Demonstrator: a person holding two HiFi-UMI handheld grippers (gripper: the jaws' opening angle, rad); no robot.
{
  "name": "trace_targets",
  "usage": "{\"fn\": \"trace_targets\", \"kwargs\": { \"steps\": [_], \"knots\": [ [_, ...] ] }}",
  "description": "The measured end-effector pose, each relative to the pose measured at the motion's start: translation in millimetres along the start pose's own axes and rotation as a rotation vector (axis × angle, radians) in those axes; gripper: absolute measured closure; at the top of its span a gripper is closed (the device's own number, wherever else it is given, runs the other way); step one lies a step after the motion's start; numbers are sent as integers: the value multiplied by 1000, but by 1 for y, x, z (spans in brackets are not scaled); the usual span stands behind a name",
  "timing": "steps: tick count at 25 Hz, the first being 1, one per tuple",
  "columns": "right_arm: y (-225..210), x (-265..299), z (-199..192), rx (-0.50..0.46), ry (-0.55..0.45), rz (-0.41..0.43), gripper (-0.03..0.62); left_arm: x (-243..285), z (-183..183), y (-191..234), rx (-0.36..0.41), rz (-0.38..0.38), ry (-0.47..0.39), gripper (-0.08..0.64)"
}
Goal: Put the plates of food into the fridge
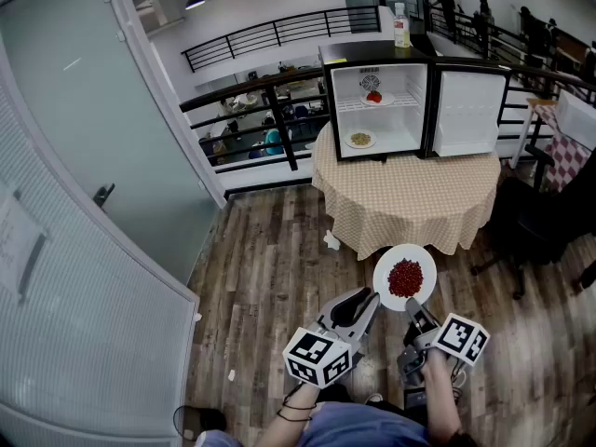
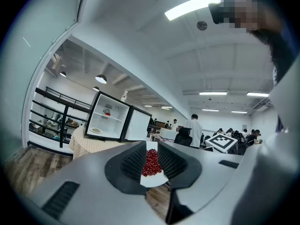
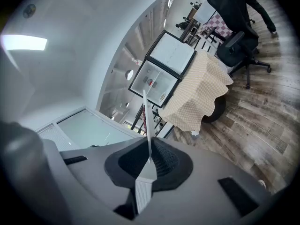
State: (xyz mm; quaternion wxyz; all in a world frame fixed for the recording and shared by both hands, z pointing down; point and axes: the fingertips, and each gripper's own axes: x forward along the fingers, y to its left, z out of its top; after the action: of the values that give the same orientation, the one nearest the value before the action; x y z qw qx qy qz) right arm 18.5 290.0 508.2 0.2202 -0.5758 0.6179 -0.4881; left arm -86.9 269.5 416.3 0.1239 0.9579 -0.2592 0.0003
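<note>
A white plate of red beans (image 1: 405, 277) hangs over the wooden floor, and my right gripper (image 1: 413, 307) is shut on its near rim. The right gripper view has that plate (image 3: 147, 121) edge-on, a thin white line clamped between the jaws (image 3: 149, 159). My left gripper (image 1: 366, 304) sits just left of the plate with its jaws a little apart and holds nothing. The beans (image 2: 151, 161) show through its gap. Ahead, a small black fridge (image 1: 382, 101) stands open on a round table (image 1: 410, 198). Inside are a plate of red food (image 1: 373, 97) and a plate of pale food (image 1: 360, 140).
The fridge door (image 1: 468, 110) swings out to the right. A bottle (image 1: 401, 26) stands on top of the fridge. A glass partition (image 1: 84, 203) fills the left side, a black railing (image 1: 251, 91) runs behind the table, and an office chair (image 1: 535, 222) stands at the right. People stand in the background.
</note>
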Motion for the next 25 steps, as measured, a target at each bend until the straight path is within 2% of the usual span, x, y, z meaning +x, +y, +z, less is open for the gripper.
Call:
{"fn": "trace_targets", "kwargs": {
  "steps": [7, 13, 19, 25],
  "knots": [
    [-10, -12, 12, -10, 2, 11, 568, 10, -10, -18, -5, -1, 8, 476],
    [-19, -5, 21, -17, 7, 1, 568, 13, -10, -13, 5, 14, 19, 476],
    [-24, 22, 35, -7, 12, -7, 568, 26, -8, 20, -4, 42, 20, 476],
    [-30, 74, 59, 21, 2, -29, 568, 62, -1, 70, 2, 24, 13, 476]
  ]
}}
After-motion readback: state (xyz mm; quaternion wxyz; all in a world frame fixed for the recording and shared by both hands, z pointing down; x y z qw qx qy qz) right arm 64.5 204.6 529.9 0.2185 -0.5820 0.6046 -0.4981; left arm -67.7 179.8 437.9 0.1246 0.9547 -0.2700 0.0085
